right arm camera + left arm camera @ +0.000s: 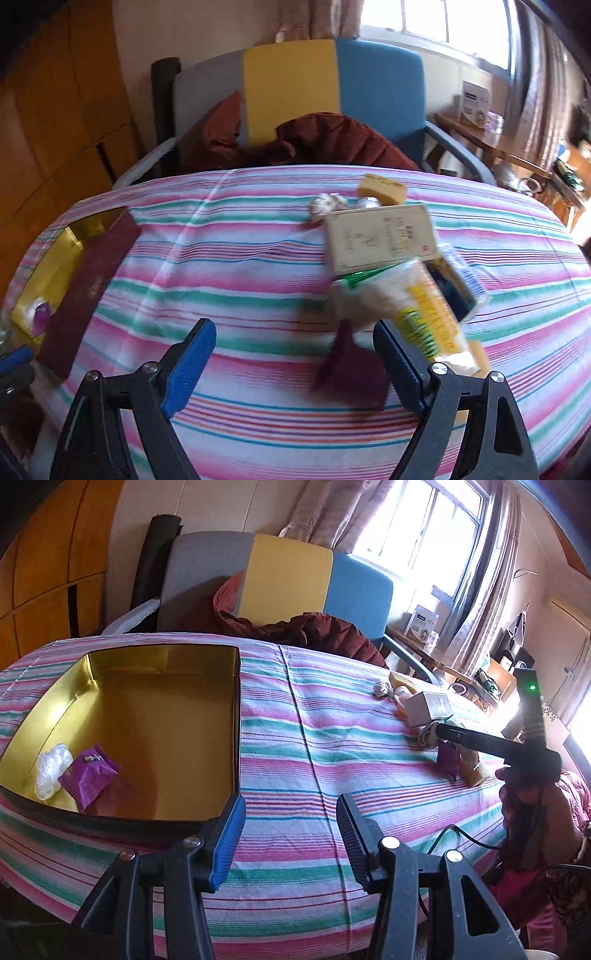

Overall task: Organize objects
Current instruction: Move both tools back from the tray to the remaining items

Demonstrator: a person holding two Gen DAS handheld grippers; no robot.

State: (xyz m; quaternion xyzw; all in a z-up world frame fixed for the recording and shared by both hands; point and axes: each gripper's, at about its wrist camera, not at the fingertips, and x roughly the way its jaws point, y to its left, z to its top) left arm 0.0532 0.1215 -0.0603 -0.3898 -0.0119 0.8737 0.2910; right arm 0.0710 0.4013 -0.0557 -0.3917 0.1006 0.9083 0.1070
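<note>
In the left wrist view an open gold tin box (122, 686) sits on the striped cloth at the left. Inside it lie a purple packet (88, 775) and a clear plastic bag (51, 768). My left gripper (290, 805) is open above bare cloth just right of the tin, with nothing between its fingers. In the right wrist view my right gripper (295, 354) stands wide open over a dark purple packet (351, 369) lying near its right finger; the pads do not touch it. Behind it are a beige carton (380, 236) and a yellow-green packet (424, 317).
A yellow sponge (382, 190) and crumpled paper (327, 203) lie behind the carton. The tin's dark red side (88, 291) shows at the left. A grey, yellow and blue chair (288, 576) with a maroon jacket (314, 627) stands beyond the table. A hand holds the right gripper (443, 734).
</note>
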